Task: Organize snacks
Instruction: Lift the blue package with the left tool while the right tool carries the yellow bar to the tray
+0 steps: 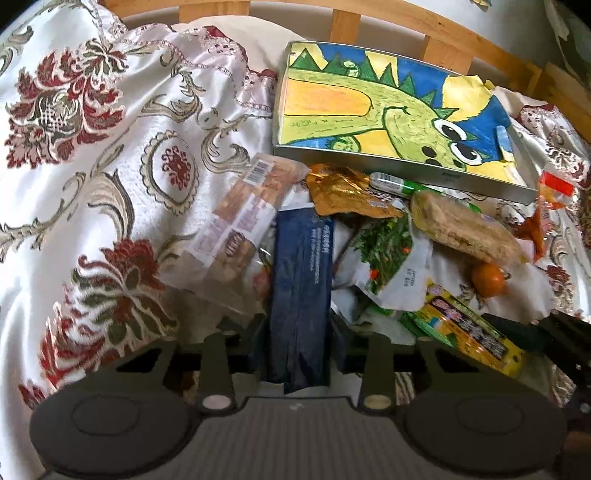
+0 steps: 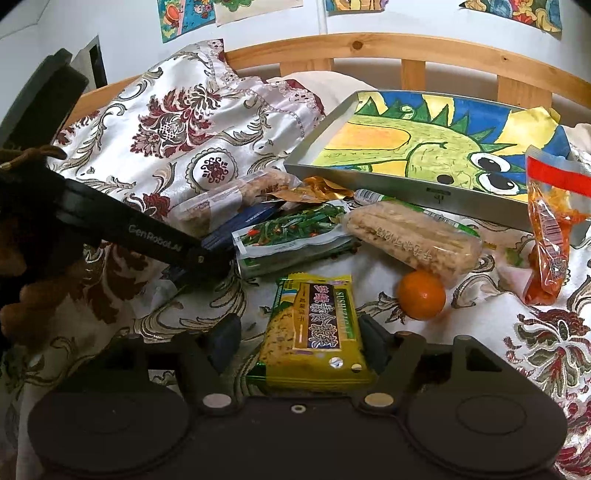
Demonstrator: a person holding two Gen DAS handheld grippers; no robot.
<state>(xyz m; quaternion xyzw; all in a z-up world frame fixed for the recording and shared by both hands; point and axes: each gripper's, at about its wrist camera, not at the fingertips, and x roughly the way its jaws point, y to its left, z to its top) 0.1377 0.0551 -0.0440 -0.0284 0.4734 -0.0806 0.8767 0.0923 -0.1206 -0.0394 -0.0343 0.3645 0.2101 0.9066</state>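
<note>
left wrist view looks down along the left gripper (image 1: 298,332), whose jaws are pressed in on a dark blue packet (image 1: 300,280); the packet's sides sit flush against both pads, so it reads as pinched. its long axis runs straight away from the tool, towards the metal tray (image 1: 406,164) lined with a dinosaur drawing, which lies beyond the snack heap near the wooden bed rail (image 1: 436,33).

right wrist view shows the right gripper (image 2: 300,339) straddling a yellow-green packet (image 2: 314,332). its fingers stand on either side of the packet with a sliver of cloth showing on the left side, so the jaws look spread around it, not yet squeezing. this packet also lies lengthwise along the tool's line, near end under the jaws.

both packets rest on the patterned bedspread (image 2: 177,122). between them and the tray lie a green vegetable pouch (image 2: 291,230), a clear-wrapped rice cake bar (image 2: 413,236) and an orange fruit (image 2: 422,295); a red snack bag (image 2: 550,229) leans at the tray's right corner.

the coming move likely turns on the tray lying ahead and slightly right of both tools. the right hand seems nearer its open side, while the left must carry its packet over the heap.
</note>
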